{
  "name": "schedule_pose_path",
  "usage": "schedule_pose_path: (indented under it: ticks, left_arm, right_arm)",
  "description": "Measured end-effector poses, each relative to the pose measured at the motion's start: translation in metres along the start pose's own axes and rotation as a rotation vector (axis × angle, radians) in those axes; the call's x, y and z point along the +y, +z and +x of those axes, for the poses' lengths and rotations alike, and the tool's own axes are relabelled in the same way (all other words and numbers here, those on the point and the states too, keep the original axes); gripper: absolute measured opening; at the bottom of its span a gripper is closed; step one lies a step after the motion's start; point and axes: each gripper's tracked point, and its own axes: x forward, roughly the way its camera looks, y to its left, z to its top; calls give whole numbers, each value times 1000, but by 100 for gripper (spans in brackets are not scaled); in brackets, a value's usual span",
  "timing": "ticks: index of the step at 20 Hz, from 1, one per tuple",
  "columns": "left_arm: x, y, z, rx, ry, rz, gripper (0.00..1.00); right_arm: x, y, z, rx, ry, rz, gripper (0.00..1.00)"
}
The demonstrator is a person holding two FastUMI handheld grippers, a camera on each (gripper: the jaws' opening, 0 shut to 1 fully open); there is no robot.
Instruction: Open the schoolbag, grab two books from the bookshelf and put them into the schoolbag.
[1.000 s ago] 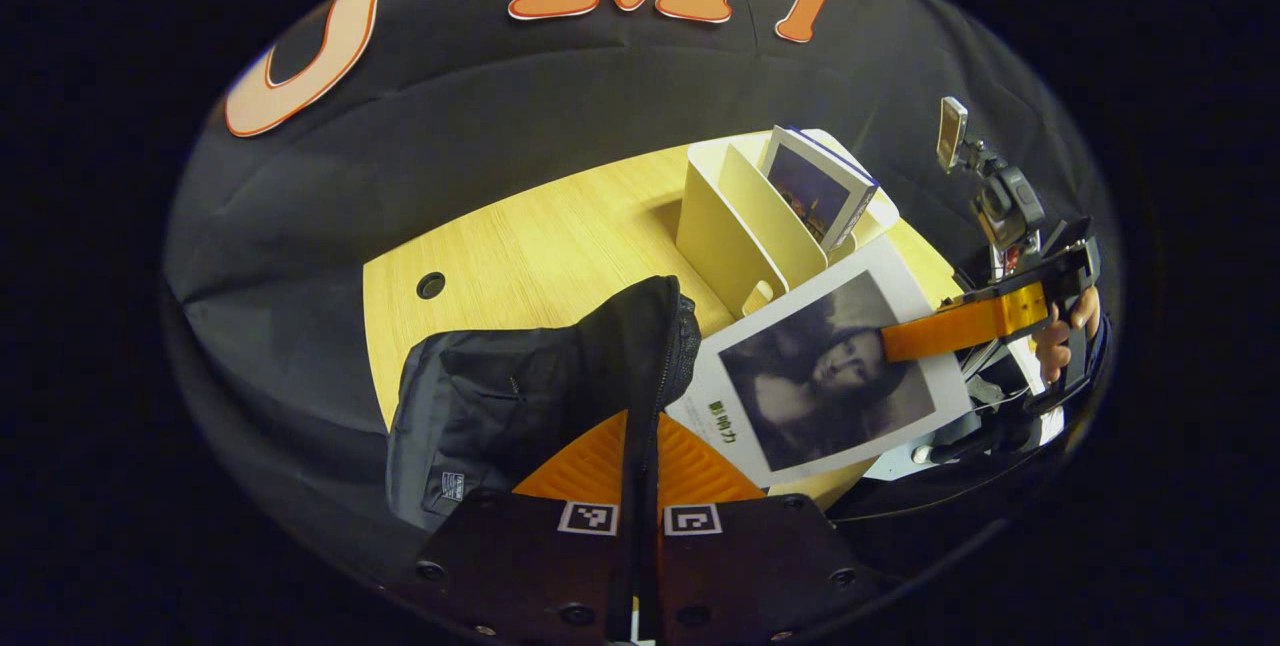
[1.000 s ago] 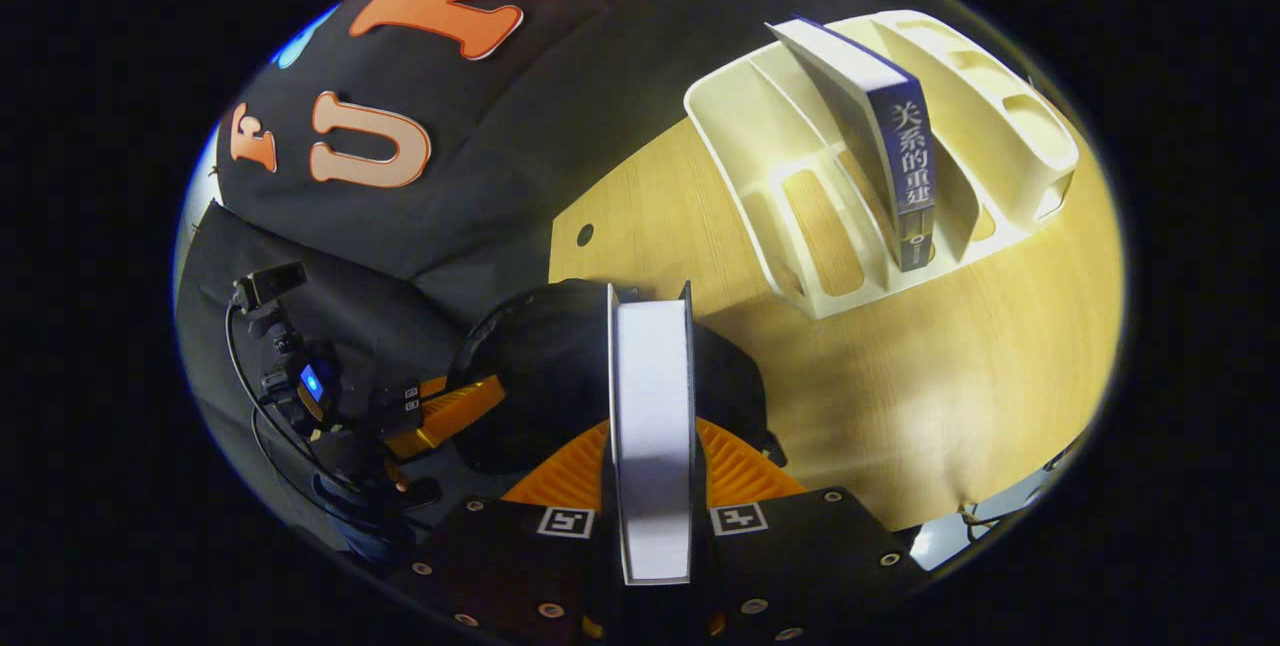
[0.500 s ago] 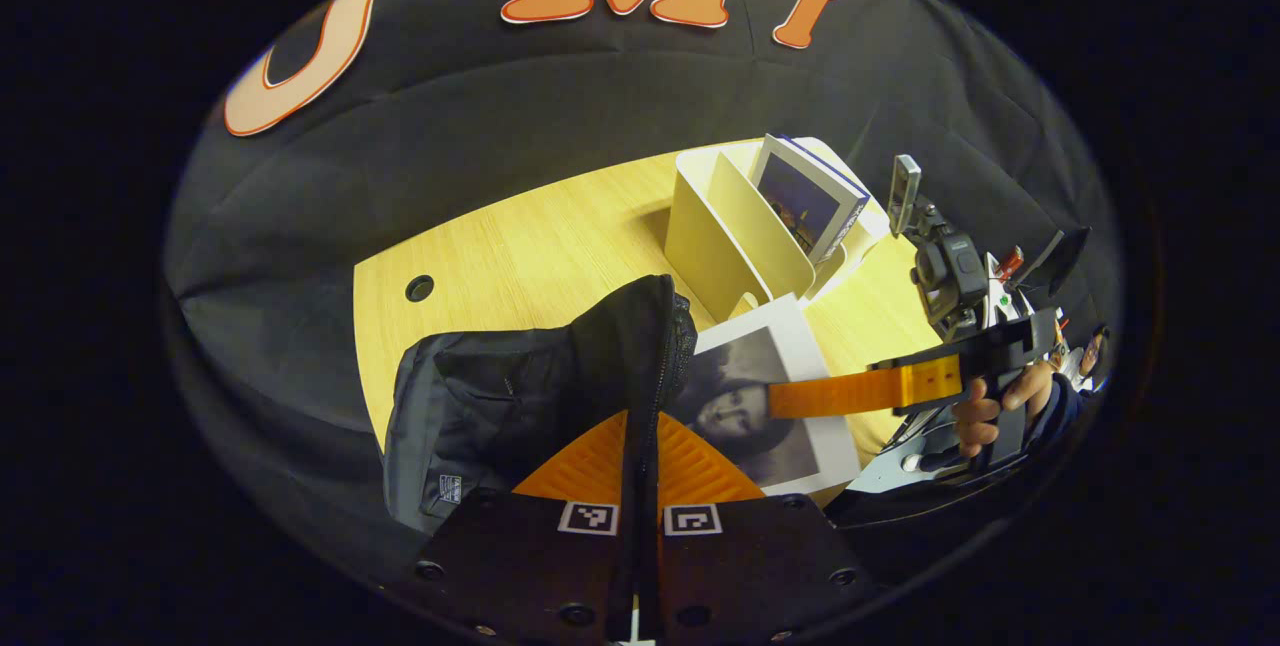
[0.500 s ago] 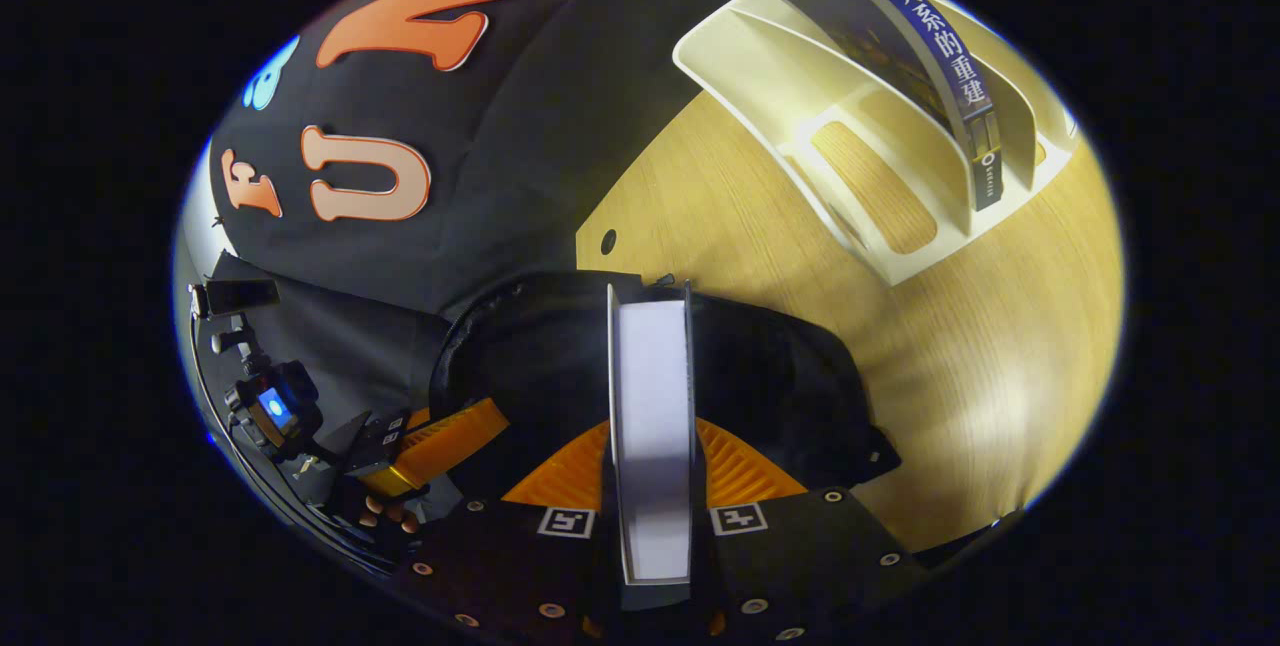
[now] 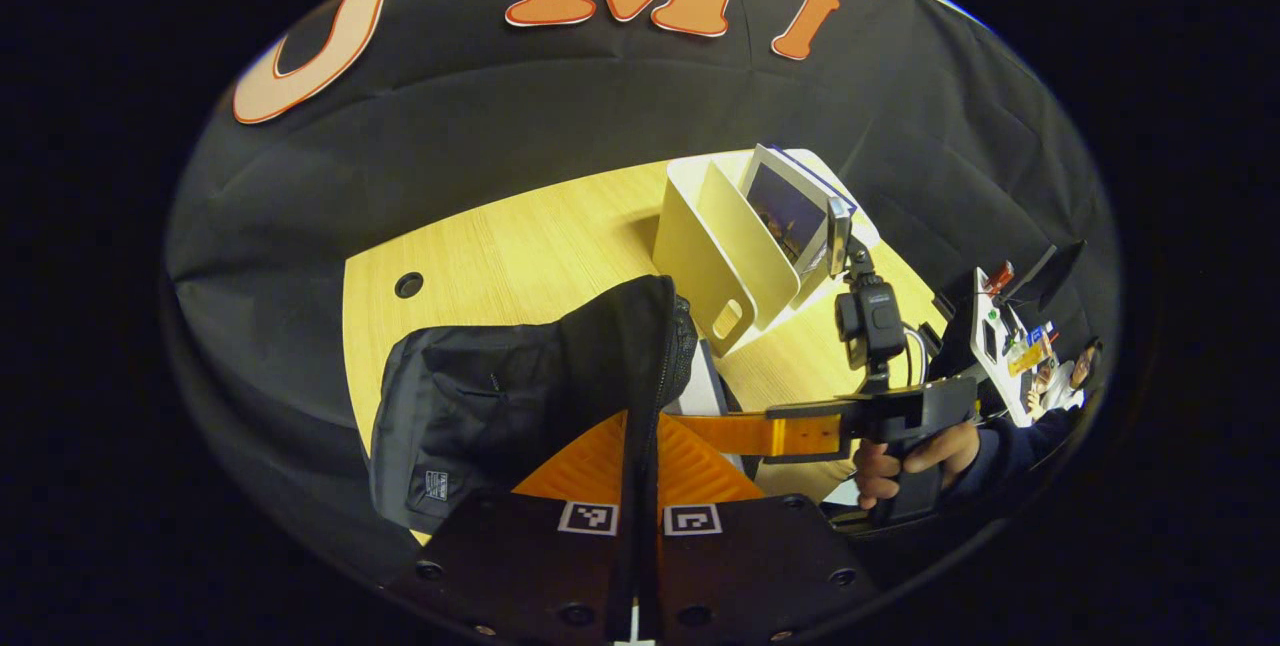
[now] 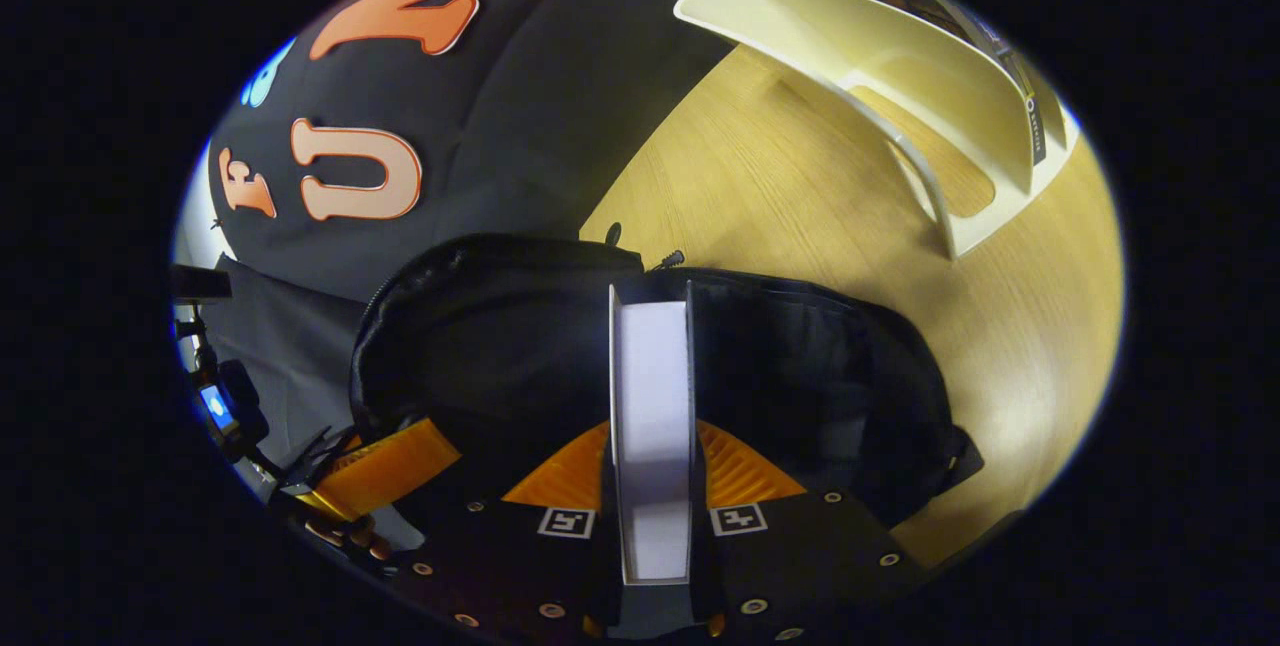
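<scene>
Book (image 6: 651, 406) now sunk deeper into schoolbag (image 6: 800, 366), clenched in right gripper (image 6: 650, 426); left gripper (image 5: 637, 446) pinching bag's rim as before.

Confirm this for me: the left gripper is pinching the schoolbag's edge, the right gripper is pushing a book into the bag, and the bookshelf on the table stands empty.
One thing is off: the bookshelf is not empty. The left gripper view shows a second book leaning in one of its slots. The rest holds: the left gripper pinches the schoolbag at its edge, and the right gripper carries a book into the bag's opening.
</scene>
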Motion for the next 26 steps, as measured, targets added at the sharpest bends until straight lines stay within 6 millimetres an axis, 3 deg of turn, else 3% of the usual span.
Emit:
schedule_pose_path:
  ticks: [7,9,11,12,13,14,17,18,19,20,26]
  left_arm:
    - [-4,0,4,12,-15,1,3]
    - [-3,-2,5,22,-14,-1,3]
    - [-1,-1,8,20,2,-14,3]
    - [0,0,9,13,13,-27,3]
    - [1,-4,11,14,22,-45,3]
    - [0,-6,11,10,32,-65,3]
    - [-3,-10,12,9,60,-67,3]
    - [-1,-10,13,10,78,-68,3]
    - [-3,-10,14,9,79,-78,3]
    - [-6,-10,14,6,81,-88,3]
    - [-5,-12,16,-2,110,-120,3]
  right_arm:
    - [-2,-4,25,20,-41,-39,34]
    - [-12,-5,30,47,-111,-108,42]
    - [-21,-17,22,102,-158,-167,53]
    - [-27,-21,18,129,-177,-198,44]
    - [-33,-25,12,149,-197,-239,64]
    - [-38,-25,5,159,-223,-276,74]
    - [-54,-19,-19,180,-271,-373,79]
    - [-60,-14,-29,181,-292,-405,71]
    - [-61,-6,-40,173,-303,-439,83]
    - [-63,4,-52,158,-320,-476,87]
    - [-67,46,-119,146,-389,-560,96]
